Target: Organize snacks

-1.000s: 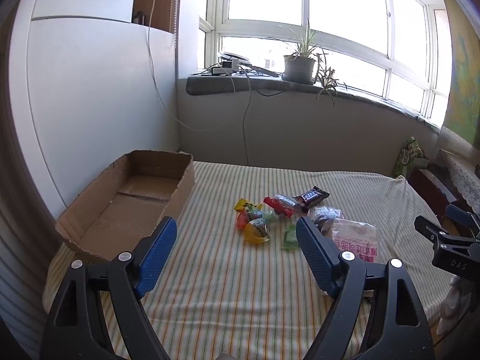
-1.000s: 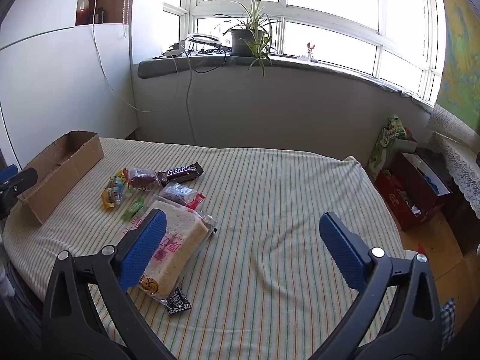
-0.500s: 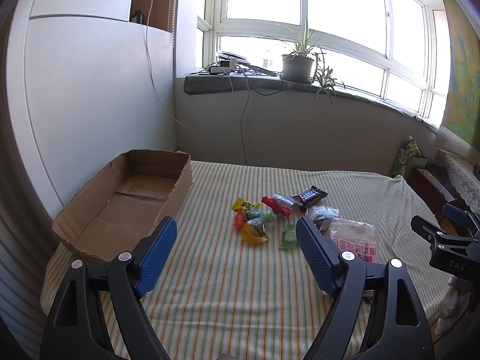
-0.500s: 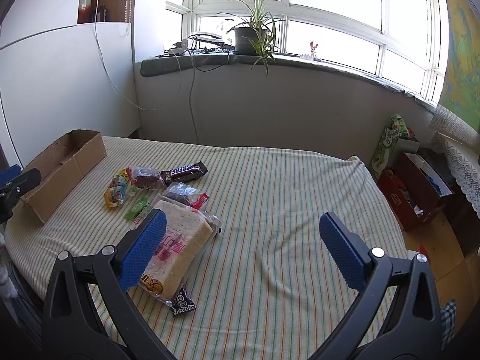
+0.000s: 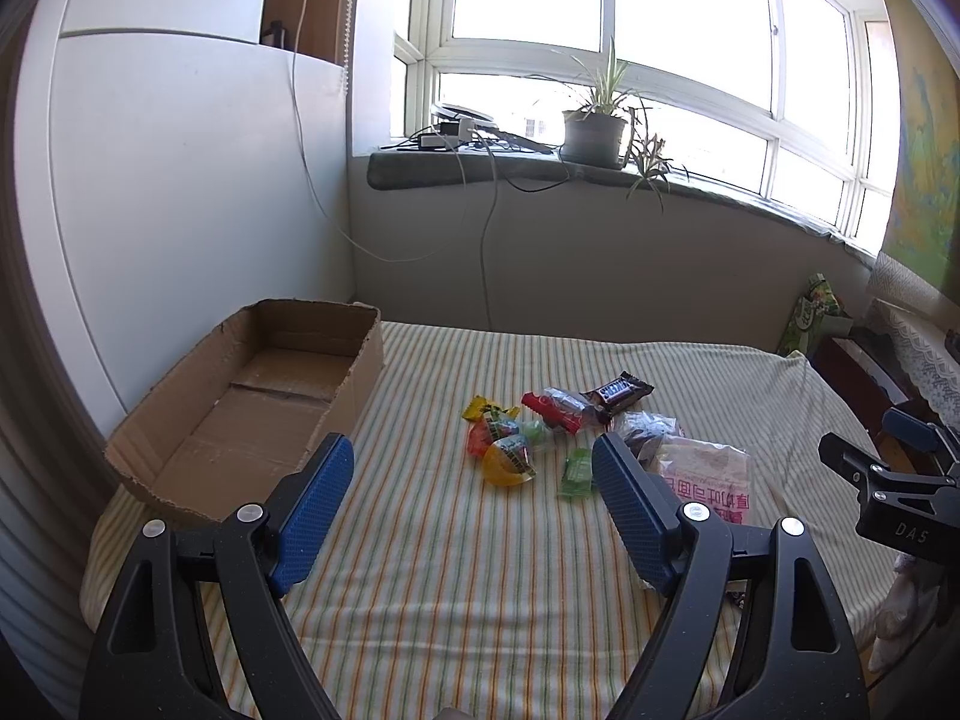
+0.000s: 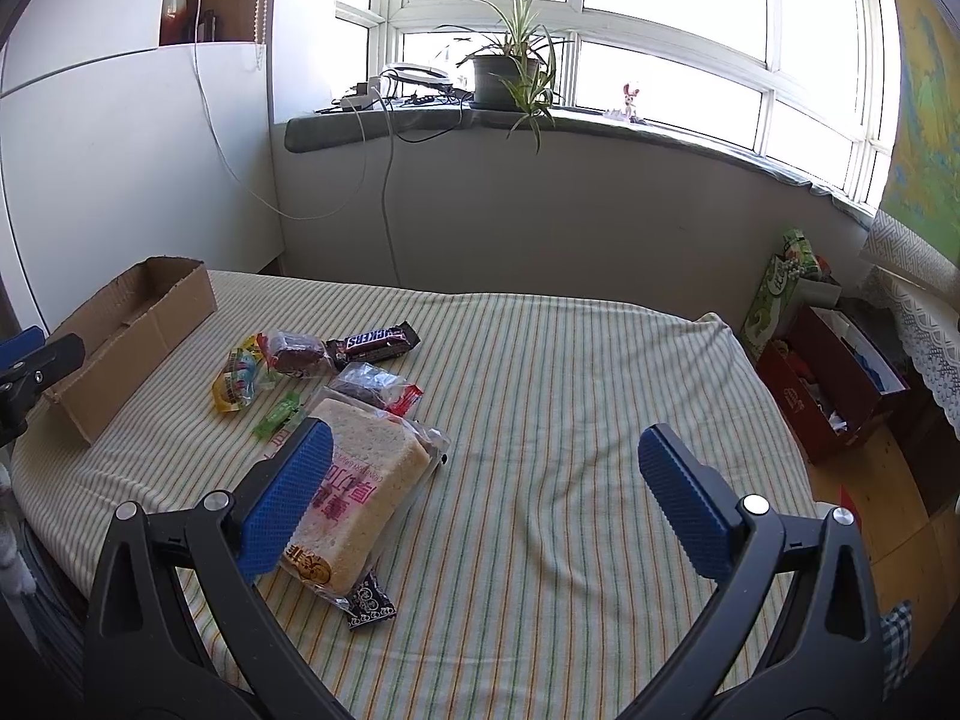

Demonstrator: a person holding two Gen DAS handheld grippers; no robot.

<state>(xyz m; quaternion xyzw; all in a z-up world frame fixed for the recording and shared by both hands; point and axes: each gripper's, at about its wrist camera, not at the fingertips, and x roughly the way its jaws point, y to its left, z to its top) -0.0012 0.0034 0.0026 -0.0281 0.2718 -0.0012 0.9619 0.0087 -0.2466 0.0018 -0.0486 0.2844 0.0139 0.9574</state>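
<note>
An empty cardboard box (image 5: 258, 402) lies open at the table's left; it also shows in the right wrist view (image 6: 129, 330). Snacks lie in a loose pile: a Snickers bar (image 5: 618, 391) (image 6: 375, 341), a yellow jelly cup (image 5: 509, 463), a small green packet (image 5: 577, 473) (image 6: 277, 415), a red-ended wrapped cake (image 5: 555, 408) and a bagged bread loaf (image 6: 366, 492) (image 5: 708, 474). My left gripper (image 5: 471, 516) is open and empty above the near table, short of the pile. My right gripper (image 6: 489, 504) is open and empty, its left finger over the loaf.
The table wears a striped cloth (image 6: 570, 420). A white wall panel (image 5: 180, 210) stands behind the box. A windowsill with a potted plant (image 6: 510, 72) and cables runs along the back. Red and green boxes (image 6: 822, 372) sit on the floor at right.
Both cameras have shifted slightly; the snacks and box sit a little higher in the views. Both grippers stay open and empty. Nothing on the table has moved.
</note>
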